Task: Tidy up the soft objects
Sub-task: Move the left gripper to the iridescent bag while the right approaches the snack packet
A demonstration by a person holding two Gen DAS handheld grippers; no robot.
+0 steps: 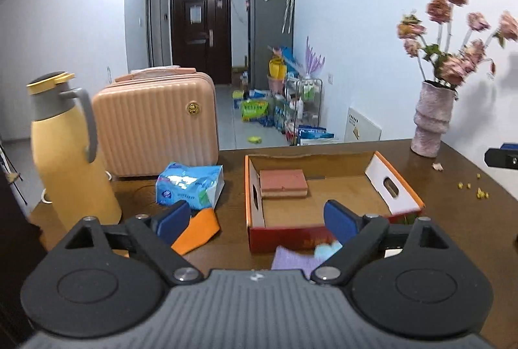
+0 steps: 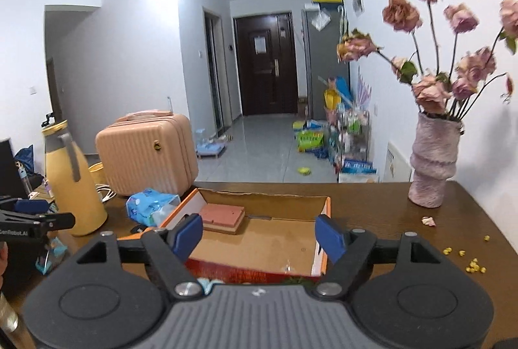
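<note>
An open cardboard box [image 1: 311, 163] with orange edges sits on the brown table [image 1: 459, 219]. A pink sponge block [image 1: 283, 182] lies in its far left corner. Left of the box are a blue tissue pack [image 1: 189, 185] and an orange cloth [image 1: 197, 235]. A purple cloth [image 1: 291, 258] and a pale blue fluffy item [image 1: 327, 250] lie by the box's near wall. My left gripper [image 1: 255, 214] is open above the box's near left corner, holding nothing. My right gripper [image 2: 259, 230] is open over the box [image 2: 268, 242], also empty. The sponge [image 2: 221, 214] and the tissue pack [image 2: 149, 204] show there too.
A yellow thermos jug [image 1: 71, 161] and a pink suitcase [image 1: 155, 125] stand at the table's left. A pink vase [image 1: 432, 119] of dried roses stands at the far right, with yellow crumbs [image 1: 479, 191] near it. Beyond the table edge is a hallway with clutter on the floor.
</note>
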